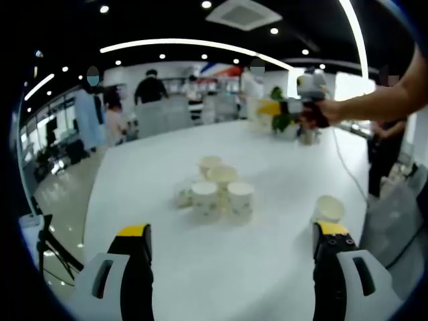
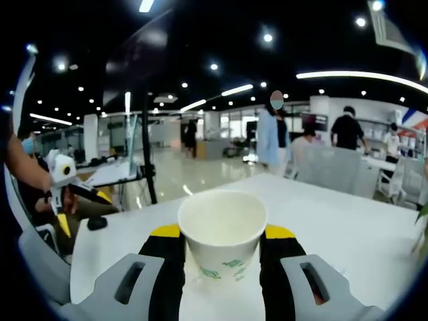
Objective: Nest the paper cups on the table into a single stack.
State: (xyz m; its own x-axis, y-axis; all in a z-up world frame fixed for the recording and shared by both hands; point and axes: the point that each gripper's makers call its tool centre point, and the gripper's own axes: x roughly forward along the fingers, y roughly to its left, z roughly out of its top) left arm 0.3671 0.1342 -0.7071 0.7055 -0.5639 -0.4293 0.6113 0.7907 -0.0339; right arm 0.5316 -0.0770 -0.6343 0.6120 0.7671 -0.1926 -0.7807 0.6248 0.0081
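cups [image 1: 215, 190]: white paper, green print, clustered mid-table, upright, one apparently lying on its side at the cluster's left | lone cup [image 1: 328, 208]: stood upright apart, near the table edge | held cup [image 2: 223, 231]: upright, mouth open, empty, clamped between the right gripper's [image 2: 223, 242] jaws

Matt white paper with faint green print on the cup [image 2: 223, 231] and the clustered cups [image 1: 215, 192], smooth semi-gloss white on the table [image 1: 167, 254], hard black plastic tipped in yellow on the right gripper [image 2: 223, 235] and left gripper [image 1: 233, 235].
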